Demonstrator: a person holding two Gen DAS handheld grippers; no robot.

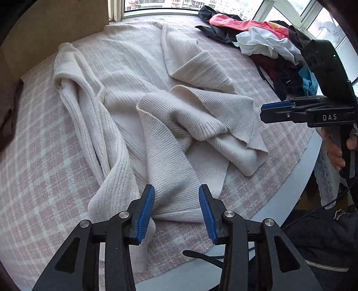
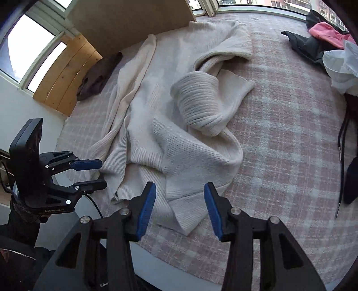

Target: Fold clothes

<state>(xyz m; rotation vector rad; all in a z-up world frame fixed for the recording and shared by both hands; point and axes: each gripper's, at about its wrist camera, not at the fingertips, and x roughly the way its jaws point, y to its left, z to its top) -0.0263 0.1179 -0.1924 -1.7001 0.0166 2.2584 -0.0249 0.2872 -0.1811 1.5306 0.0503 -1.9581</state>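
Observation:
A cream ribbed knit sweater [image 1: 134, 94] lies crumpled across the pink checked cover [image 1: 35, 156], sleeves twisted over its body. Its near hem [image 2: 185, 201] reaches the front edge. My left gripper [image 1: 176, 210] hovers open just above a sleeve end, nothing between its blue pads [image 1: 146, 215]. In the right wrist view the left gripper [image 2: 94, 174] shows at the left edge, open. My right gripper [image 2: 180, 209] hangs open over the sweater's near hem. In the left wrist view the right gripper [image 1: 265, 112] sits at the right, off the sweater; its gap is not visible there.
A pile of mixed clothes [image 1: 264, 40] in pink, white, black and blue lies at the back right. A brown garment [image 2: 98, 76] rests near a cardboard panel [image 2: 134, 20] at the back left. Windows run behind. A black drawstring [image 2: 341, 156] trails on the cover.

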